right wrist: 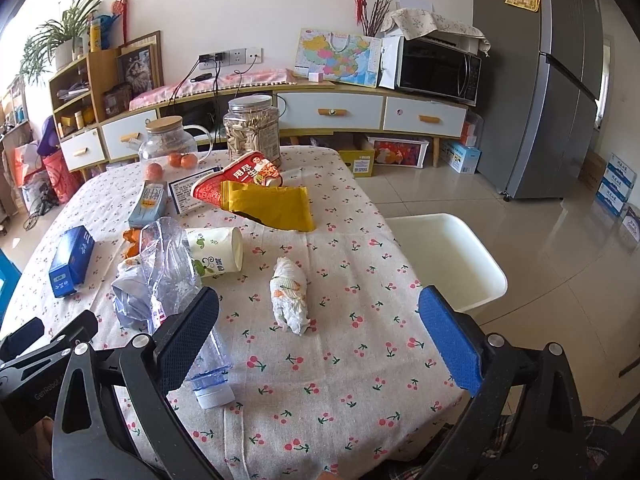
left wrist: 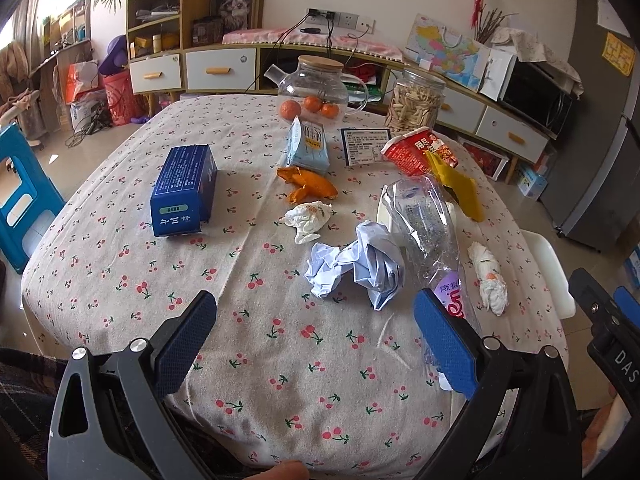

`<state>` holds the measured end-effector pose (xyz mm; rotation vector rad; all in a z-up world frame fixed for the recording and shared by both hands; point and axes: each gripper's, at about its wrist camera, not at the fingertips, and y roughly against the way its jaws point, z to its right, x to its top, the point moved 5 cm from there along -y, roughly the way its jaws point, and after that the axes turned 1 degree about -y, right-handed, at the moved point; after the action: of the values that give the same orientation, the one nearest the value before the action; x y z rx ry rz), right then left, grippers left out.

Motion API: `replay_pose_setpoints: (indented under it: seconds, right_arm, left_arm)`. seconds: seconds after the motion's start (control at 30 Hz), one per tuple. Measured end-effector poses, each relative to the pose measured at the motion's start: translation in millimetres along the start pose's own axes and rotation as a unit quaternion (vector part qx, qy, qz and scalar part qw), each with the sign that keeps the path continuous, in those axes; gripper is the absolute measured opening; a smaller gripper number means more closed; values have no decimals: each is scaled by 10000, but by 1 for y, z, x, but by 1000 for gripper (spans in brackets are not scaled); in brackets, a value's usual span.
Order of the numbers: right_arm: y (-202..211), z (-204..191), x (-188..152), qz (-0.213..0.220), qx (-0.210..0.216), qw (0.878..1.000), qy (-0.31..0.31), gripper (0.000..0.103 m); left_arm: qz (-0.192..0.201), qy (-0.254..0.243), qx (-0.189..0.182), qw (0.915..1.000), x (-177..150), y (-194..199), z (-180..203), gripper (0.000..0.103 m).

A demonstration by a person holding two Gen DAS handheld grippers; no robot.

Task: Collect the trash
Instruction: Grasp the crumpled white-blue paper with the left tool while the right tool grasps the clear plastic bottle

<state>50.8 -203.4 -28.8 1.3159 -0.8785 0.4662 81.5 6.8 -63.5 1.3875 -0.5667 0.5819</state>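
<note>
Trash lies scattered on the cherry-print tablecloth (left wrist: 280,360). My left gripper (left wrist: 316,312) hovers open over the near edge, empty. Just beyond it lie crumpled pale-blue paper (left wrist: 356,266), a crushed clear bottle (left wrist: 428,232), a crumpled tissue (left wrist: 306,218) and orange peel (left wrist: 308,184). My right gripper (right wrist: 320,308) is open too, empty, with a rolled tissue (right wrist: 290,294) between and ahead of its fingers. The bottle (right wrist: 176,264) runs under its left finger. A paper cup (right wrist: 214,254), yellow wrapper (right wrist: 272,206) and red snack bag (right wrist: 236,178) lie further back.
A white bin (right wrist: 444,256) stands on the floor at the table's right side. A blue box (left wrist: 184,190), milk carton (left wrist: 308,144), glass teapot (left wrist: 314,84), snack jar (left wrist: 414,100) and oranges (left wrist: 290,109) sit on the table. A blue stool (left wrist: 20,200) stands left.
</note>
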Motion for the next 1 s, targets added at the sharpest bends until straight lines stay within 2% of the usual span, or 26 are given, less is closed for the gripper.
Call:
replay_pose_setpoints:
  seconds: [0.17,0.3,0.4,0.57,0.77,1.0]
  right_arm:
    - [-19,1,12,-428,153,9988,155,96]
    - [-32,3,23,-613,245,9975,257,96]
    - [-39,4,34,-664,266,9969,316,96]
    - [-51,2,48,-749,542,9953,300,96]
    - [-64,-7,41,-821,591,9934,547,96]
    - [-69,-9,44,-825,609,9934,520,96]
  left_arm:
    - [-353,-261,220,9988,5,-20,11,96]
    - [-768,-247,83,9967,8,-37,11,96]
    - [-815,-285,17,9963,18,-40,10,96]
    - [-946,-898,235,9912,29,-50,14,96]
    - [-1176,-1426,175,9826,28,-62,25,96]
    - [-1233,-1316,32,9836,30,-70,26,96]
